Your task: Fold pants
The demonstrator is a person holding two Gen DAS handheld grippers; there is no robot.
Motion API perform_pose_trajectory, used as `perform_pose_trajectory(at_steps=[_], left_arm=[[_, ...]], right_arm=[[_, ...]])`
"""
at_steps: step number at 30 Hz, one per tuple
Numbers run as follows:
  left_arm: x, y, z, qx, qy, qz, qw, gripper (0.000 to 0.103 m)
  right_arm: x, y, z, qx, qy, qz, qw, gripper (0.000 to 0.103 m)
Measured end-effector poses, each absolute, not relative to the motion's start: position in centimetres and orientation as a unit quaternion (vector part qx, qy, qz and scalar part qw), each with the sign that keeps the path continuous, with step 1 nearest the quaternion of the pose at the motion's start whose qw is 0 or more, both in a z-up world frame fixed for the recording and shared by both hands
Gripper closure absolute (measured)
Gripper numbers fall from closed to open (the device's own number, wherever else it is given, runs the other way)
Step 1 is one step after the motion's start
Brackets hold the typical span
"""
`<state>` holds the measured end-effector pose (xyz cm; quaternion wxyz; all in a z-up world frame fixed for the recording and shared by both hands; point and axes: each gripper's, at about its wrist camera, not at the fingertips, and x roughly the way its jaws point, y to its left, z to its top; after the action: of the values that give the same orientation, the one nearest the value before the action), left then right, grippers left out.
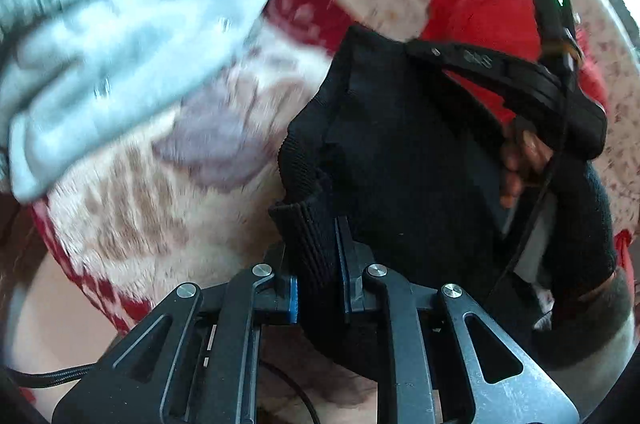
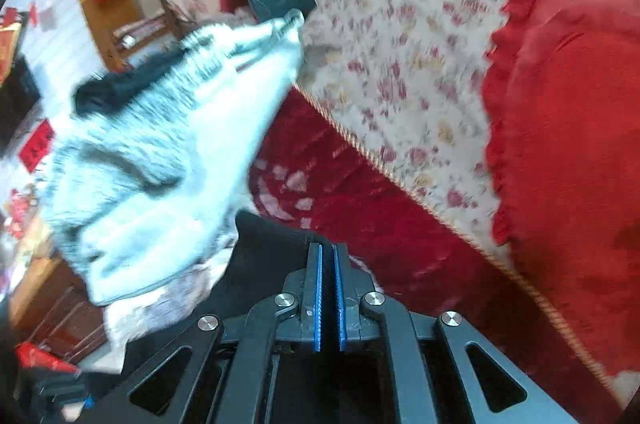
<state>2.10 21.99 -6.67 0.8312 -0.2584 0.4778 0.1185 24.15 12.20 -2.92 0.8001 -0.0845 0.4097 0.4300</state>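
Pants (image 1: 384,144), black, hang pinched by the ribbed hem in the left tool (image 1: 316,288) while the right tool (image 2: 329,288), pressed together, seems to grip them too, apparently mid-fold, needing laydown on the sofa (image 2: 360,224).

Black gripper (image 1: 316,288) linkages, silver screws, blue pads (image 2: 318,300), braided cable (image 1: 48,376).

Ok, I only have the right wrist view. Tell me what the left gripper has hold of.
Observer: The left gripper is shut on a ribbed hem of the black pants.
Operator: Now place my right gripper from that side.
Observer: The right gripper is up and to the right, and the pants hang from its tip down to the left one.
Operator: Describe whatever is holding it.
Observer: A gloved hand in black, with bare fingertips showing.
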Motion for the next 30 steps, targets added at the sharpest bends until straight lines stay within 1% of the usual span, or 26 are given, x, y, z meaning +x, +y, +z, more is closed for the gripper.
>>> perform_pose_trajectory(at_steps=[2,3,4,5,6,7,9,12,15,17,20,21,25,30], left_arm=[[2.0,22.0,-7.6,-0.258,0.485,0.121,0.827,0.087],[1.9,22.1,-7.6,-0.257,0.482,0.122,0.829,0.085],[1.9,22.1,-7.4,-0.256,0.481,0.123,0.829,0.083],[1.9,22.2,-7.2,-0.257,0.482,0.124,0.829,0.080],[1.4,22.2,-7.0,-0.258,0.482,0.125,0.828,0.079],[1.1,22.3,-6.7,-0.258,0.481,0.127,0.828,0.077],[1.0,22.3,-6.1,-0.259,0.478,0.133,0.829,0.069],[-0.2,22.4,-5.2,-0.255,0.470,0.141,0.833,0.068],[-1.1,21.5,-4.2,-0.237,0.467,0.142,0.840,0.068],[-1.7,20.8,-3.4,-0.229,0.463,0.136,0.845,0.067],[-1.9,19.3,-2.3,-0.224,0.453,0.120,0.855,0.051],[-2.0,18.5,-1.8,-0.224,0.448,0.108,0.859,0.049],[-1.2,14.8,-1.4,-0.189,0.457,0.074,0.866,0.049],[0.1,10.9,-2.9,-0.155,0.480,0.041,0.863,0.049]], right_arm=[[23.8,13.6,-5.5,-0.092,0.453,0.414,0.785,0.094],[23.6,13.6,-6.0,-0.089,0.471,0.412,0.775,0.089],[23.2,13.3,-5.8,-0.086,0.476,0.412,0.772,0.084],[22.3,12.7,-4.9,-0.086,0.468,0.421,0.772,0.077],[21.5,11.9,-4.0,-0.089,0.458,0.428,0.774,0.075],[20.6,10.9,-2.8,-0.090,0.445,0.433,0.779,0.074],[18.7,7.3,-0.2,-0.084,0.422,0.433,0.792,0.073],[16.2,1.4,2.2,-0.062,0.408,0.408,0.814,0.072],[13.9,-5.0,3.0,-0.072,0.404,0.349,0.843,0.071],[12.4,-8.6,2.7,-0.079,0.409,0.313,0.853,0.071],[9.9,-15.2,1.7,-0.071,0.429,0.250,0.865,0.071],[9.2,-17.3,1.1,-0.067,0.439,0.229,0.866,0.071],[6.0,-25.0,-0.9,-0.042,0.468,0.152,0.870,0.071],[3.5,-31.5,-5.0,0.010,0.518,0.092,0.850,0.071]])
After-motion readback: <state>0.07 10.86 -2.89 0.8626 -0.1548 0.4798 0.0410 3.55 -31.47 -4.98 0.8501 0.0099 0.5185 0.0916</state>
